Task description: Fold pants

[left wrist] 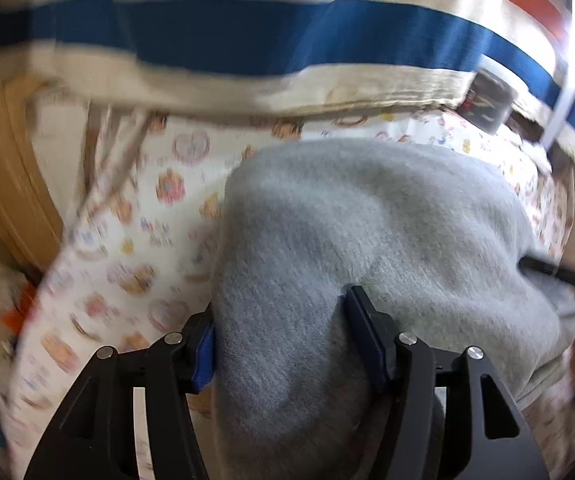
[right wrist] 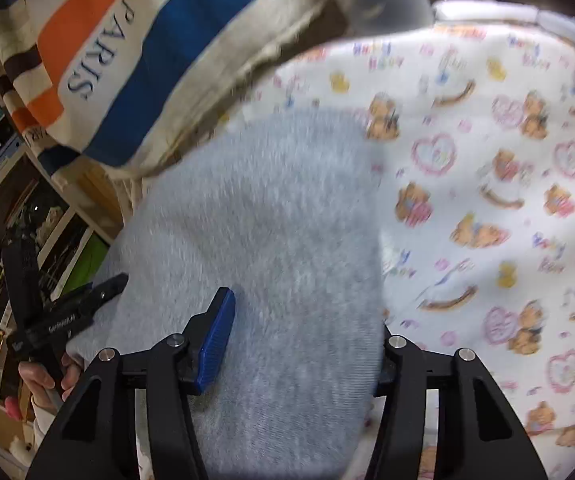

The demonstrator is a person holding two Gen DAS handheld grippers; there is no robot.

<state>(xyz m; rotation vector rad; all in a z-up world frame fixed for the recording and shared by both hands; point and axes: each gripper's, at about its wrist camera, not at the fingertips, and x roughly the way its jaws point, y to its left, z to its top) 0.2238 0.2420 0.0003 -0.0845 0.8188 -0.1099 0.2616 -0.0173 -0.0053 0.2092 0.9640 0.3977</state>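
Observation:
Grey fleecy pants (left wrist: 367,232) lie in a soft heap on a bear-print sheet (left wrist: 127,248). My left gripper (left wrist: 283,312) straddles the near end of the cloth. A thick fold fills the gap between its blue pads (left wrist: 203,352), which stand wide apart and loose, so it is open. In the right wrist view the same pants (right wrist: 267,220) run between the jaws of my right gripper (right wrist: 303,312). One of its blue pads (right wrist: 215,336) rests bare on the fabric; the other is hidden behind the cloth's edge. The other gripper (right wrist: 67,316) shows at the left, held by a hand (right wrist: 43,376).
A cream bag with blue and orange stripes, printed PARIS (right wrist: 99,52), hangs over the far edge of the sheet (right wrist: 487,200). Cluttered shelves (right wrist: 15,184) stand to the left. A tan wooden rim (left wrist: 3,184) borders the bed in the left wrist view.

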